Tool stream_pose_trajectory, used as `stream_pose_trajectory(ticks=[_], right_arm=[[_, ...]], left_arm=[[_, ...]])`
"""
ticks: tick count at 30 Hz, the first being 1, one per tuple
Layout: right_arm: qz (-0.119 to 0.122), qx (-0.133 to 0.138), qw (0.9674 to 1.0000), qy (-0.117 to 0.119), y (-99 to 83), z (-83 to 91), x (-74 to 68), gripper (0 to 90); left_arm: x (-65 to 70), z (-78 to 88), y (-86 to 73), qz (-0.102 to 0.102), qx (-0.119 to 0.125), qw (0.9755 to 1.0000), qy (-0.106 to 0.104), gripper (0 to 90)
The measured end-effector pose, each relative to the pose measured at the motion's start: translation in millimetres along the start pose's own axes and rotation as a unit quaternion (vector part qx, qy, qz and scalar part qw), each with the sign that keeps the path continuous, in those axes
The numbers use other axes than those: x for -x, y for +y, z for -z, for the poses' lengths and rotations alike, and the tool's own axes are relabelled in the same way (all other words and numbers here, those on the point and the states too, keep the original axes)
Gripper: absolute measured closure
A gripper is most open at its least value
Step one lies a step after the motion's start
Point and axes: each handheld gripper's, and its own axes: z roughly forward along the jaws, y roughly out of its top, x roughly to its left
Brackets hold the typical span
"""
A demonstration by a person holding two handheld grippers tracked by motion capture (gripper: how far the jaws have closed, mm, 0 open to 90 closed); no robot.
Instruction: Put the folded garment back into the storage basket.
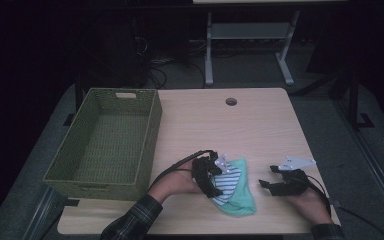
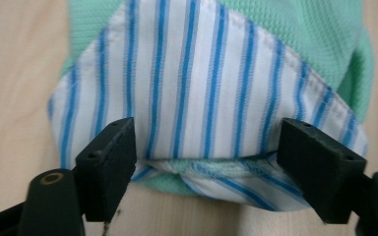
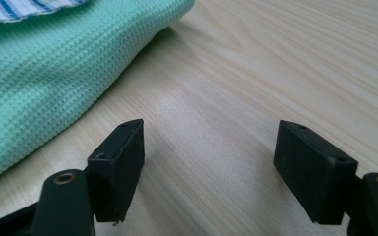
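Cloth lies folded near the front edge of the table, between the two hands. It is a soft bundle of two fabrics: a mint-green waffle knit with a fine pebbled grid, and on top a smooth white weave with blue stripes, hemmed with visible stitching along a curved edge. In the left gripper view the striped layer fans out like a rounded flap over the green one, and a rolled fold of both sits low between the fingers.

The left gripper rests at the cloth's left side; its black, blocky fingers stand wide apart, straddling the striped fold without pinching it. The right gripper sits just right of the cloth, apart from it, its fingers spread over bare wood, with the green knit off to one side.

The table is pale wood-grain laminate with a round hole near its far edge. A green woven basket, rectangular with slotted handles, stands at the table's left.
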Motion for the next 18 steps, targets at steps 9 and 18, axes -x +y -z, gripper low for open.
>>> stream_pose_trajectory(ticks=[9, 18], right_arm=[[-0.002, 0.002, 1.0000, 0.001, -0.2, -0.4, -0.2, 27.5], [-0.002, 0.002, 1.0000, 0.000, -0.2, -0.5, -0.4, 27.4]], left_arm=[[-4.1, -11.6, -1.1, 0.012, -0.009, 0.9998, -0.016, 19.6], [0.5, -7.2, -0.6, 0.008, -0.012, 0.9997, -0.020, 43.3]])
